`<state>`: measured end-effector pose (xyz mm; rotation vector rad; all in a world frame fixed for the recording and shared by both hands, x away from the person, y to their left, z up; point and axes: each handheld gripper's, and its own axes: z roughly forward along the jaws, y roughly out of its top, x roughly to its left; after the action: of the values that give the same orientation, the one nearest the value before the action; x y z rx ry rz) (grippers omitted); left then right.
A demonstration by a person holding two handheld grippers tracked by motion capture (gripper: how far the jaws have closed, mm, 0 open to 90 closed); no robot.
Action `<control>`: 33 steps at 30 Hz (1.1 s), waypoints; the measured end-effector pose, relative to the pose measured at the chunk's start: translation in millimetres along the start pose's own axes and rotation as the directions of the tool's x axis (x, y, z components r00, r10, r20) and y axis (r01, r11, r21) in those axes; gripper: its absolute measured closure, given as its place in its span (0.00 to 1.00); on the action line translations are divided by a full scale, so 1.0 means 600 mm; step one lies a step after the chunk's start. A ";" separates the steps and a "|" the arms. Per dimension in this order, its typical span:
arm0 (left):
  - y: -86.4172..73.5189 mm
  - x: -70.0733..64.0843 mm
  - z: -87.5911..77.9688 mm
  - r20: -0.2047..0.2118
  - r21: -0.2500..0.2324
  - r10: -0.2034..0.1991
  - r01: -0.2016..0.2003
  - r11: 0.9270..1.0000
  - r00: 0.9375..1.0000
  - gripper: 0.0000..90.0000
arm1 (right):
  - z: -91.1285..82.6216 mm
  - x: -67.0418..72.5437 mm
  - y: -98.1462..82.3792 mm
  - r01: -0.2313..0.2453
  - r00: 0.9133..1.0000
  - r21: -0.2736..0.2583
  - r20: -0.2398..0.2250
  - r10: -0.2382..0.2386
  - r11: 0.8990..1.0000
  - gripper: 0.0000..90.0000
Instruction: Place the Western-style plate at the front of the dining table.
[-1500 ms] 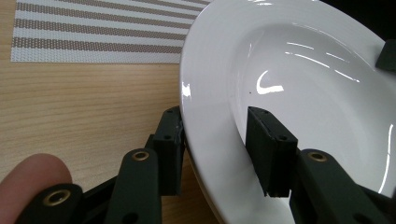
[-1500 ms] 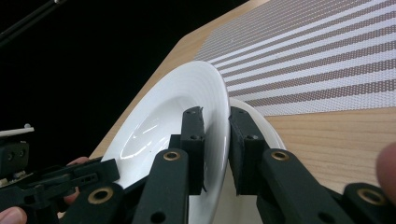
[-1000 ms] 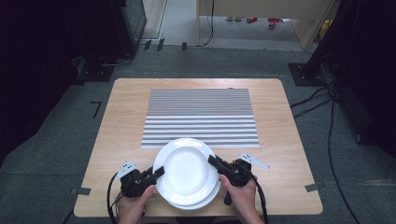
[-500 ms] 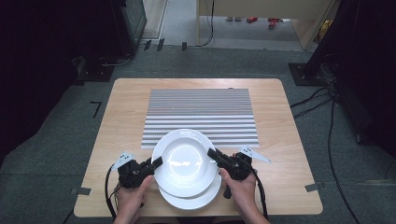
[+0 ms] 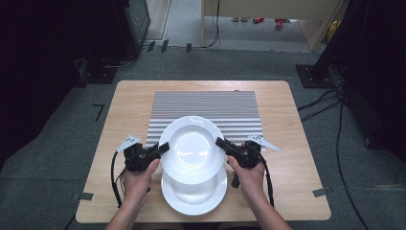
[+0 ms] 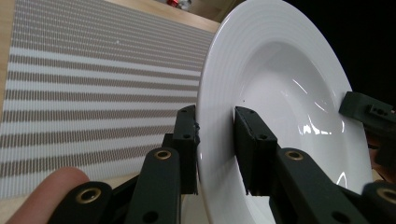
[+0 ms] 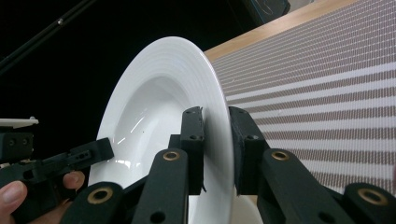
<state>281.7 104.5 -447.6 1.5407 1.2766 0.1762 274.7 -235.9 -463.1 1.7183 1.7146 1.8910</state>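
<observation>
We saw the wooden table (image 5: 297,143) with bare board open along its left, right and far edges, and dark floor beyond all of them. The striped mat (image 5: 206,105) lay across the table's far middle, its near part covered by the upper plate (image 5: 191,148), so we could not see where the mat's near edge ran. That upper plate was held between both tools, above and partly over the lower plate (image 5: 194,191), which lay on the table near the person's edge; only the near half of the lower plate showed, the rest hidden under the upper one. We could not tell from above how much gap lay between the two plates. The left tool (image 5: 163,148) had closed its jaws on the upper plate's left rim, one jaw on each face, as the left gripper view showed at close range (image 6: 215,140). The right tool (image 5: 221,143) was clamped the same way on the right rim, seen close in the right gripper view (image 7: 215,140). In both gripper views the plate's lower rim was cut off by the jaws and frame edge.
</observation>
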 end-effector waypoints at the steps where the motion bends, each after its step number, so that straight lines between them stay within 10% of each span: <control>1: 0.008 0.000 0.005 0.001 0.002 0.005 -0.005 1.000 1.000 0.80 | 0.002 -0.002 0.004 -0.004 1.000 0.002 0.001 0.004 1.000 0.87; 33: 0.139 0.042 0.198 -0.061 0.103 -0.064 0.071 0.992 0.996 0.80 | 0.125 -0.110 0.140 -0.134 0.980 0.019 0.148 0.130 0.991 0.84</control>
<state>422.8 63.3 -444.2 1.5890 1.4005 0.1116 402.1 -262.6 -463.7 1.9738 1.6197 1.7457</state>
